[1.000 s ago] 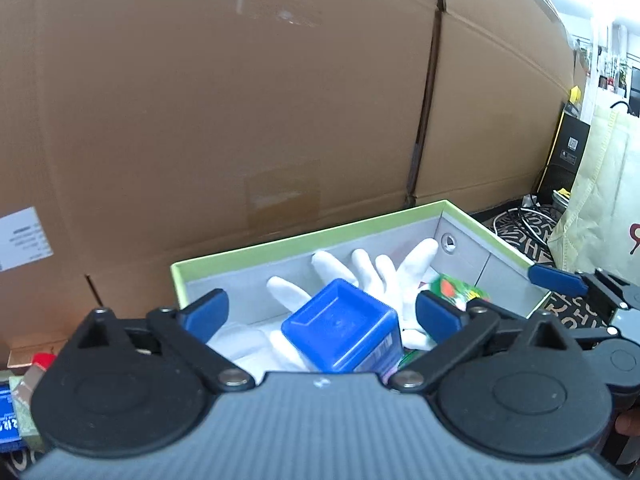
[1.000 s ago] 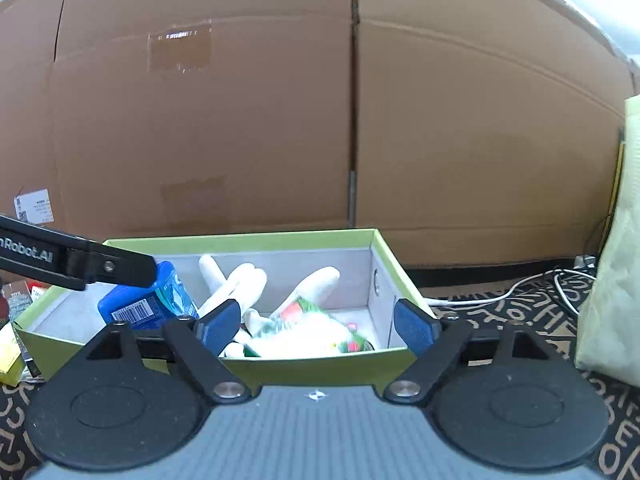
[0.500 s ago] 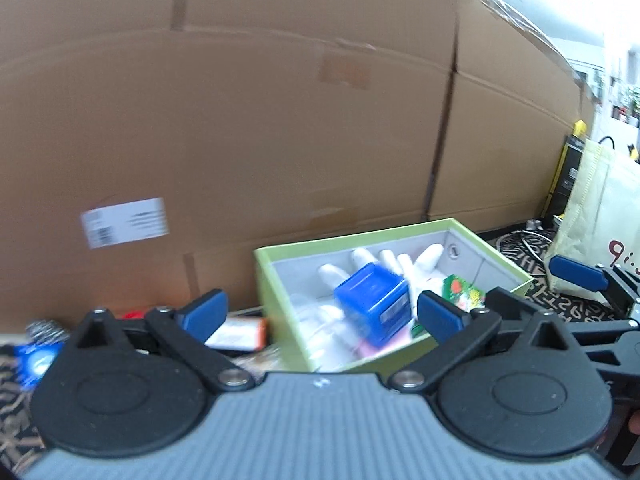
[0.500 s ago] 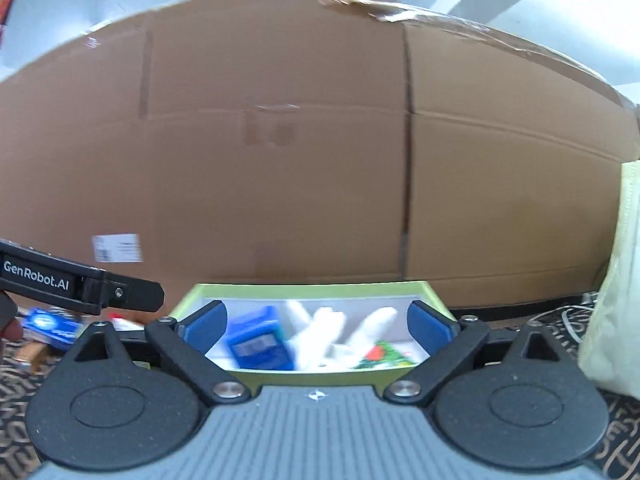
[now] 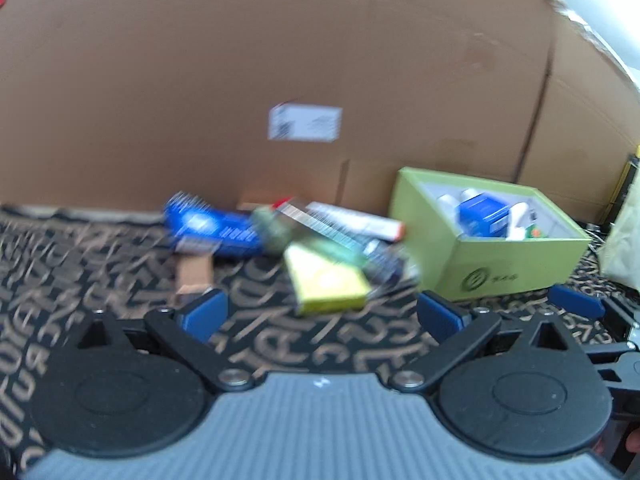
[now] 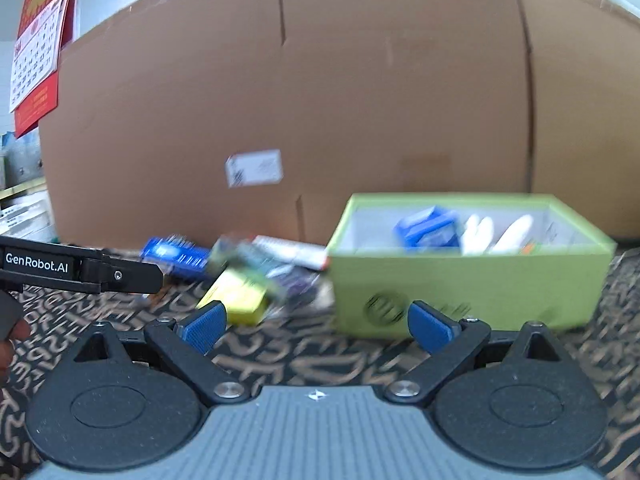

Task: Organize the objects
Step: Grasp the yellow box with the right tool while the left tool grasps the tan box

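Both claws, left claw (image 5: 320,314) and right claw (image 6: 316,326), stand apart and empty; the yellow box (image 5: 326,284) at 12 o'clock looks the easiest next pick for the green box (image 5: 496,276).

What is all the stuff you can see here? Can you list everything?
green box: one, light green, open, on the mat at right
blue box: one, inside the green box
white glove: at least one, inside the green box
yellow packet: one, on the mat, front of the pile
blue packet: one, left end of the pile
other packets: blurred, cannot count
cardboard wall: brown, behind everything
white label: one, on the cardboard
patterned mat: black and tan
calendar: red, top left
left gripper: open, empty
right gripper: open, empty
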